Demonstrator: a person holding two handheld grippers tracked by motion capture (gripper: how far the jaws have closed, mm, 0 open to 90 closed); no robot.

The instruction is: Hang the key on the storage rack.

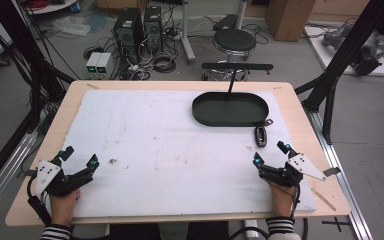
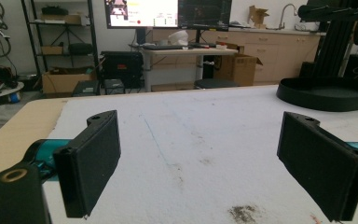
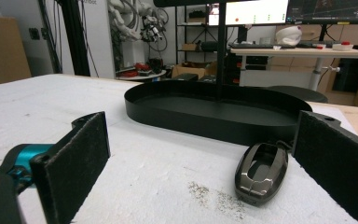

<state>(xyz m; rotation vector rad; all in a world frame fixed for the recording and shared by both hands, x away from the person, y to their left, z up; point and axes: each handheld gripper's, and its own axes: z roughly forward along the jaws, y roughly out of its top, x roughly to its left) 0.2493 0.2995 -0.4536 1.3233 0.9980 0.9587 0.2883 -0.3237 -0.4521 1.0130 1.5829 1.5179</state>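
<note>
On the white mat (image 1: pixel 170 145), both my grippers rest wide open, holding nothing.
My left gripper (image 1: pixel 78 159) sits near the front-left corner; my right gripper (image 1: pixel 270 154) is just short of the key fob (image 1: pixel 261 135), beside the black oval tray (image 1: pixel 230 109).

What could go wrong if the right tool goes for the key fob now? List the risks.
1. The key fob lies flat and low on the white mat, close beside the black tray; the right tool, jaws open, might scrape the mat or nudge the fob against the tray wall.
2. The fob looks smooth and glossy, so it may slip from the pads.
3. The upright post in the tray could snag a careless lift.
</note>
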